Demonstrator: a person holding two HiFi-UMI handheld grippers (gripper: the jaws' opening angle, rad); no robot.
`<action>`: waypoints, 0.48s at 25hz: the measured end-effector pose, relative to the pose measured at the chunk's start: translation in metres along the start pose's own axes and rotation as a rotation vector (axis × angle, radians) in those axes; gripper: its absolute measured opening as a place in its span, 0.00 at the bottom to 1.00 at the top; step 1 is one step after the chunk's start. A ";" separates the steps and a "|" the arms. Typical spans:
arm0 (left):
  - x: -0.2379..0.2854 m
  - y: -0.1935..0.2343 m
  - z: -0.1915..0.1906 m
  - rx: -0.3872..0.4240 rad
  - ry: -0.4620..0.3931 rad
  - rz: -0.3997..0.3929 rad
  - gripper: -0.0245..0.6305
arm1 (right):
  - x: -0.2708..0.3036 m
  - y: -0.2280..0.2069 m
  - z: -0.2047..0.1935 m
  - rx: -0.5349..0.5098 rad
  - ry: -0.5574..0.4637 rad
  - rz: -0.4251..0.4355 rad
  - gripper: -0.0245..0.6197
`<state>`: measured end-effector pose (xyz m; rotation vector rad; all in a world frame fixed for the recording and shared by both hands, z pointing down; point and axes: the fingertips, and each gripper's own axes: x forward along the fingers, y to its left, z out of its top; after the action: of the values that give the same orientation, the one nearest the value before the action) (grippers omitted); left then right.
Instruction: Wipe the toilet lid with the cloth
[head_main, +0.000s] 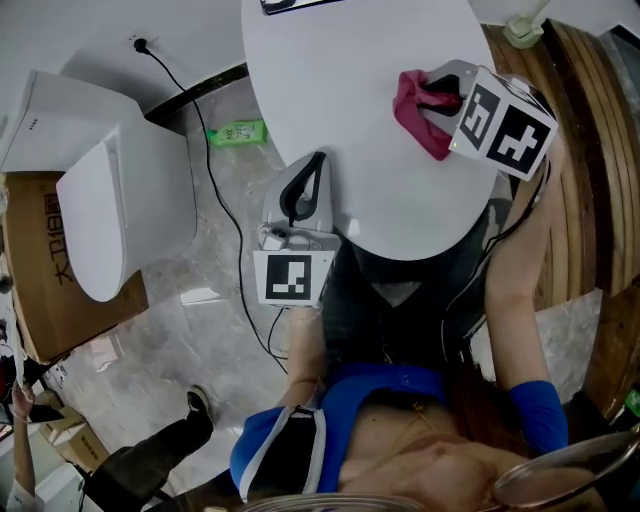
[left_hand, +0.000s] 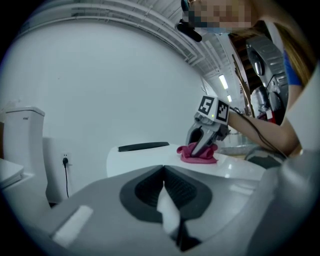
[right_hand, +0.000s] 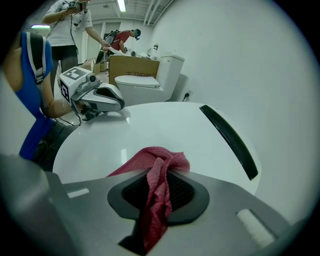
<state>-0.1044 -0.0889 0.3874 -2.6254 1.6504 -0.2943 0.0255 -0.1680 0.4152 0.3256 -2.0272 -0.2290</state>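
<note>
Jaws of the right gripper (head_main: 432, 95) are clamped on a crumpled dark-pink woven cloth (head_main: 412, 115). One strip of the fabric runs back between the jaws, and the rest bunches just ahead of their tips, lying on the glossy white oval toilet lid (head_main: 340, 90). Ahead of that bunch the lid is bare, and to the right of the right jaws a narrow black hinge strip (right_hand: 230, 140) runs along the lid's rear edge. The left gripper (head_main: 310, 172) sits at the opposite rim of the lid, ahead and to the left of the right jaws. Its own jaws are together with nothing between them, and contact between its tips and the lid cannot be made out. From the left jaws, the cloth lies well ahead and slightly right, with the right gripper on top of it. The black strip lies ahead and slightly left. The two grippers are well apart. To the outer left of the left jaws a second white ceramic toilet (head_main: 110, 215) with its lid closed stands on the grey marbled floor (head_main: 190, 330). A brown cardboard box (head_main: 35, 270) stands just beside that toilet, and a thin black cable (head_main: 218, 200) trails from a wall socket across the floor.
</note>
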 end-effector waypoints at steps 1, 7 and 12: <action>0.000 0.000 0.000 -0.002 -0.002 0.001 0.04 | 0.002 0.001 0.005 -0.008 -0.010 0.009 0.15; -0.002 0.001 0.001 -0.013 0.000 0.000 0.04 | 0.010 0.008 0.026 -0.059 0.001 0.007 0.15; -0.005 0.007 0.005 -0.072 -0.052 0.022 0.04 | 0.012 0.011 0.031 -0.081 -0.011 0.005 0.15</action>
<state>-0.1125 -0.0877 0.3812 -2.6395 1.7034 -0.1671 -0.0084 -0.1613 0.4145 0.2691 -2.0235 -0.3095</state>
